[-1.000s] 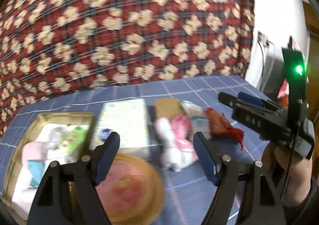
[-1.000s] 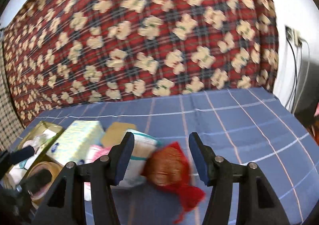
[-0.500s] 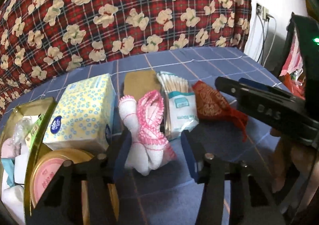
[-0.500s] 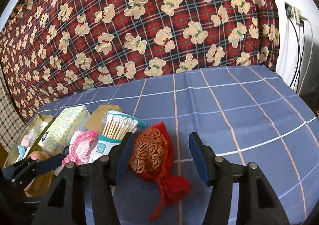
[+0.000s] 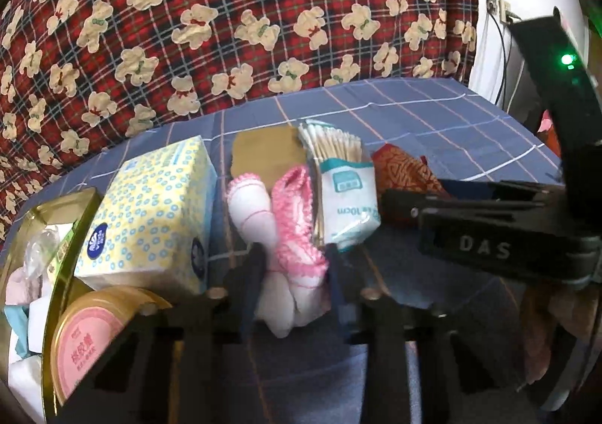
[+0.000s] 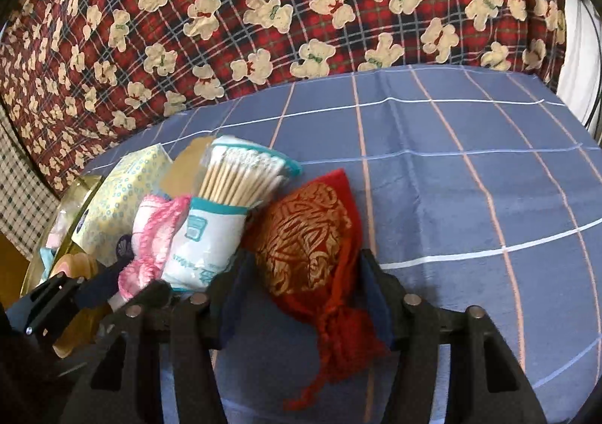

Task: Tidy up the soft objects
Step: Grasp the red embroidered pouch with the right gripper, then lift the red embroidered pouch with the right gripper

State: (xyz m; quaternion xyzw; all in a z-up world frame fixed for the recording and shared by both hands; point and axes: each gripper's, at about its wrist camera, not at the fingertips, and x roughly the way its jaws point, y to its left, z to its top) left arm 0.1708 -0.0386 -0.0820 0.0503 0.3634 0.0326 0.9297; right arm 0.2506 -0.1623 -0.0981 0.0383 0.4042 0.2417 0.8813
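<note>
The pink-and-white cloth (image 5: pixel 289 236) lies on the blue checked surface (image 6: pixel 451 160), just right of the tissue box (image 5: pixel 150 213) and touching the cotton swab packet (image 5: pixel 344 194). The left gripper (image 5: pixel 295 266) has its fingers closed against the cloth's near end. The right gripper (image 6: pixel 301 284) straddles the red pouch (image 6: pixel 312 239), fingers apart and not clamped. Risk: lifting the cloth may drag the swab packet along, since they touch; the limp cloth may also slip from a shallow end grip.
</note>
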